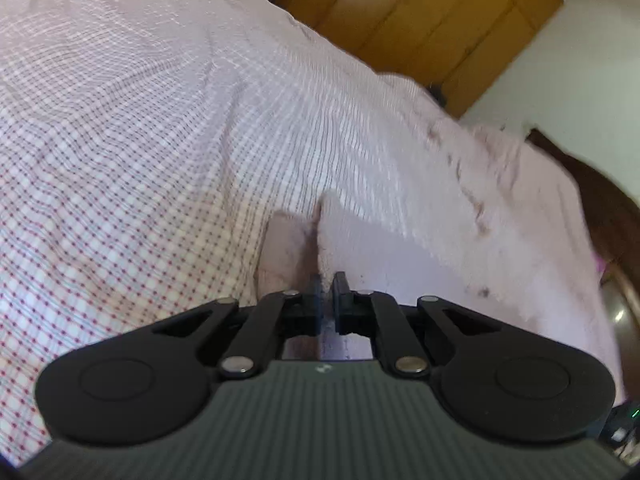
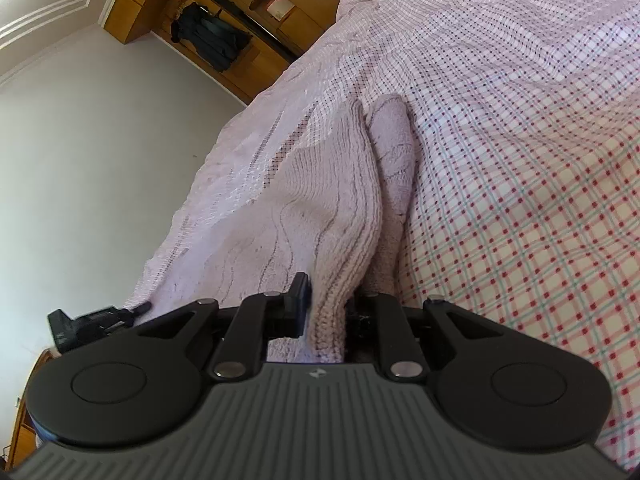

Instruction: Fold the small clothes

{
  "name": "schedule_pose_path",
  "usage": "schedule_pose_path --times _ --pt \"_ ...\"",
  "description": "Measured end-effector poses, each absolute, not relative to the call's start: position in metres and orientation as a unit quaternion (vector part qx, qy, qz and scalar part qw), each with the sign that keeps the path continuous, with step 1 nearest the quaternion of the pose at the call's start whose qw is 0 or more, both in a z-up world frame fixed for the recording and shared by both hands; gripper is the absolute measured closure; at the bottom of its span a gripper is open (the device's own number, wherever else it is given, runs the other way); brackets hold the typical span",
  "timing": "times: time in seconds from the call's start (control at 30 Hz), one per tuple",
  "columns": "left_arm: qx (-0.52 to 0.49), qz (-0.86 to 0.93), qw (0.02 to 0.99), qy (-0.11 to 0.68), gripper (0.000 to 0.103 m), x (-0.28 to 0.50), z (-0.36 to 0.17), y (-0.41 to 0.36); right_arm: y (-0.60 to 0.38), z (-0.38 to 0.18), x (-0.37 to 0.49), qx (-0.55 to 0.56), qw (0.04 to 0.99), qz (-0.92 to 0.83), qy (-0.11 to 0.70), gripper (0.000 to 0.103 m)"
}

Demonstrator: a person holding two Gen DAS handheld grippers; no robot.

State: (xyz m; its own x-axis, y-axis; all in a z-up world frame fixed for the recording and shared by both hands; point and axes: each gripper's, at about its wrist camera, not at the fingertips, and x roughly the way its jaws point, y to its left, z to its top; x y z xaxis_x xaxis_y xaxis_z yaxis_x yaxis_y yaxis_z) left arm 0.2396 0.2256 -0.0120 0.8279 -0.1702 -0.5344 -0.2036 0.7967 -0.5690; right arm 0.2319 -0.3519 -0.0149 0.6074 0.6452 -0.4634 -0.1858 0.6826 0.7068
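Right wrist view, pink knit garment (image 2: 340,200) bunched on the checked bedsheet (image 2: 520,160), its ribbed edge pinched by the right gripper (image 2: 326,300), left gripper (image 1: 328,292) with fingers pressed together on the garment's pale edge, wooden wardrobe (image 1: 440,20) behind.

A checked bedsheet (image 1: 140,140) in red and white covers the bed. Beyond it stand wooden wardrobes (image 1: 440,20), a dark jacket (image 2: 210,36) hanging in an open shelf (image 2: 256,4), and white walls (image 2: 100,128).
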Motion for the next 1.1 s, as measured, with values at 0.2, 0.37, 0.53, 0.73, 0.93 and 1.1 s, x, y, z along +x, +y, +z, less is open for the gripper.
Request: schedule_pose_path --times 0.2,0.37,0.53,0.73,0.93,1.1 --pt "-0.307 0.043 0.895 0.320 0.092 0.238 -0.027 0.226 -0.353 -0.010 0.234 0.297 0.855 0.224 0.362 0.098" --pt "-0.342 -0.006 0.880 0.331 0.024 0.210 -0.005 0.210 -0.371 -0.011 0.227 0.372 0.812 0.295 0.339 0.062" --pt "-0.325 -0.012 0.884 0.336 0.013 0.184 -0.011 0.192 -0.361 -0.003 0.216 0.312 0.832 0.316 0.332 0.047" --pt "-0.295 -0.004 0.901 0.318 0.082 0.195 -0.007 0.186 -0.351 -0.014 0.234 0.332 0.829 0.300 0.335 0.072" --pt "-0.274 -0.026 0.902 0.331 0.091 0.195 -0.008 0.191 -0.347 -0.008 0.229 0.317 0.837 0.323 0.309 0.097" --pt "-0.235 -0.076 0.922 0.298 0.092 0.161 0.012 0.187 -0.364 0.011 0.204 0.319 0.837 0.367 0.253 0.098"
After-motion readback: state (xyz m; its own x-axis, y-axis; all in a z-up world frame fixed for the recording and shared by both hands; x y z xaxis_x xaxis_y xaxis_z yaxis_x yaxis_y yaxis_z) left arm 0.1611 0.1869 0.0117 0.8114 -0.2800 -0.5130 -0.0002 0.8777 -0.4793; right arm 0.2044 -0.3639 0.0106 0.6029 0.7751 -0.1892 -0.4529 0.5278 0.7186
